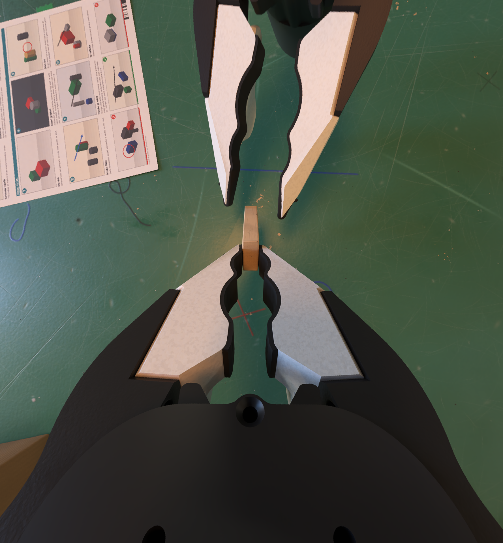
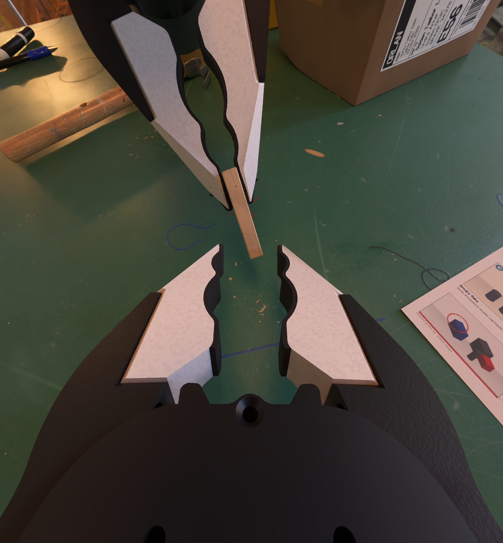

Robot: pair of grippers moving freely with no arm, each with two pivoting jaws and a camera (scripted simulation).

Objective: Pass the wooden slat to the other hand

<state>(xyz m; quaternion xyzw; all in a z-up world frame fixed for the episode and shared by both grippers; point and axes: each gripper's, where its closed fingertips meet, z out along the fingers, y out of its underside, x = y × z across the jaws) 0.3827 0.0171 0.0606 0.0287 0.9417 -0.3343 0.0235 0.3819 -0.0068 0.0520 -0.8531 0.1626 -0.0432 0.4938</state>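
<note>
My left gripper [image 1: 250, 249] is shut on a pale wooden slat [image 1: 250, 235], which sticks out forward past its fingertips above the green mat. My right gripper [image 1: 254, 210] faces it from the far side, open, its tips just short of the slat's free end. In the right wrist view the slat [image 2: 244, 223] points toward me from the left gripper [image 2: 240, 202], its near end just ahead of my open right gripper [image 2: 250, 246] and a little right of centre.
A printed instruction sheet [image 1: 62, 100] lies at the left, also seen in the right wrist view [image 2: 479, 323]. A cardboard box [image 2: 376, 44], a wooden hammer handle [image 2: 62, 126] and marker pens [image 2: 15, 50] lie behind the left gripper. Thread loops [image 1: 19, 226] lie on the green mat [image 1: 420, 264].
</note>
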